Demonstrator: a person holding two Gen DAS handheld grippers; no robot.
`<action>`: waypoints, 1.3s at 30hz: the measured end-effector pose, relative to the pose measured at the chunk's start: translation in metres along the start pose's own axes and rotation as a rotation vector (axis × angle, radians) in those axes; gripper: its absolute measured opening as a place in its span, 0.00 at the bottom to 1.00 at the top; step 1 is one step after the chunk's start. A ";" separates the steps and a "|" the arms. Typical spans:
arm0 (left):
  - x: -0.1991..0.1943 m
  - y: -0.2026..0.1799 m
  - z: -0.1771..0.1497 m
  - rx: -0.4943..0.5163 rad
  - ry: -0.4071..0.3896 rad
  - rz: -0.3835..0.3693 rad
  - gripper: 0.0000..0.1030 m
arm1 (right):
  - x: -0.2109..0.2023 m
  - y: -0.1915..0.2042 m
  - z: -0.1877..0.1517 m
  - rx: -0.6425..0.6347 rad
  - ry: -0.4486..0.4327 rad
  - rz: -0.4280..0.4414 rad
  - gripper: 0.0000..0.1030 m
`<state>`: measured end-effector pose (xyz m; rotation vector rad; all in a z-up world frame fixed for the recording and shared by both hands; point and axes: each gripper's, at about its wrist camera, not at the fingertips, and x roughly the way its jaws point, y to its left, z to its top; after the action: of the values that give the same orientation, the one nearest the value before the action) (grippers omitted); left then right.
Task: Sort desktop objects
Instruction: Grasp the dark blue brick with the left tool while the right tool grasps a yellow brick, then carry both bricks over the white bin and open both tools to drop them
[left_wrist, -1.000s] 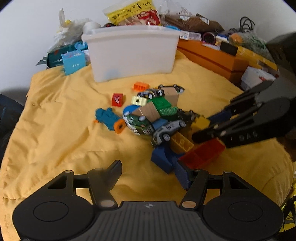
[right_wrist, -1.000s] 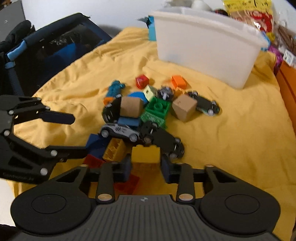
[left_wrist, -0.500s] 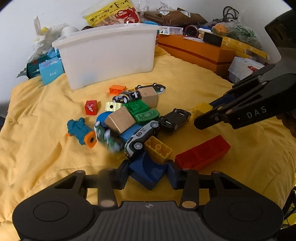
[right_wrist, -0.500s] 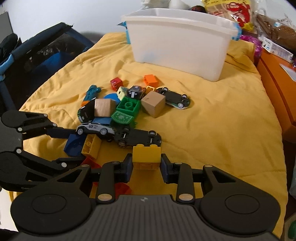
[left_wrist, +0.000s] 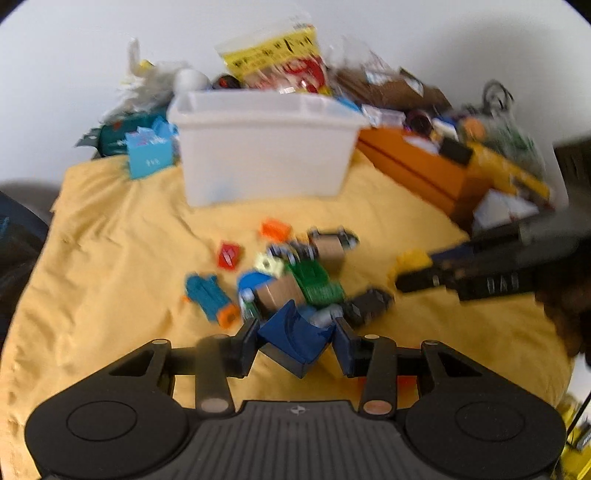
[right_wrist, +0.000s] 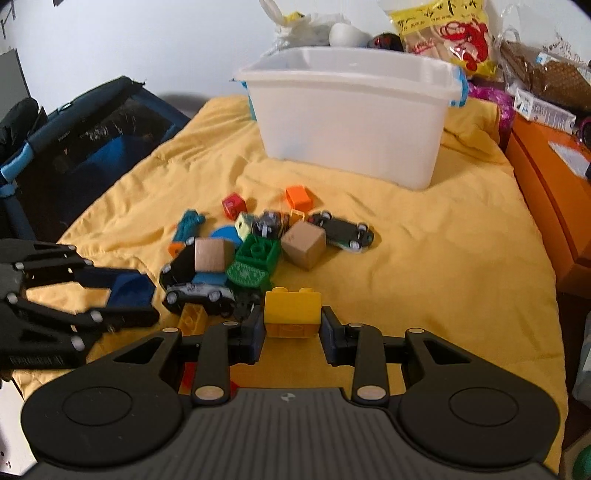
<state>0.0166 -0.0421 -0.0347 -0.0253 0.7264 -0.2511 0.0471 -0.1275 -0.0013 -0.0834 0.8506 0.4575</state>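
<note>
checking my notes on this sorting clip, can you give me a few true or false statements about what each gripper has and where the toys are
1. The right gripper holds a yellow brick. True.
2. The left gripper is empty. False: it grips a blue block.
3. The white bin stands behind the toy pile. True.
4. The toys lie on a green cloth. False: the cloth is yellow.
5. The red cube is inside the bin. False: it lies on the cloth.
</note>
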 end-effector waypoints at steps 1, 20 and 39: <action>-0.002 0.002 0.007 -0.004 -0.011 0.006 0.45 | -0.001 0.000 0.002 -0.001 -0.008 -0.001 0.34; -0.006 0.022 0.139 -0.003 -0.070 0.040 0.45 | -0.044 -0.026 0.094 0.044 -0.188 -0.015 0.34; 0.041 0.045 0.244 -0.018 0.006 0.069 0.45 | -0.036 -0.069 0.193 0.036 -0.167 -0.007 0.34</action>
<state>0.2168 -0.0238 0.1167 -0.0170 0.7339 -0.1790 0.1916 -0.1538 0.1462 -0.0143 0.6942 0.4363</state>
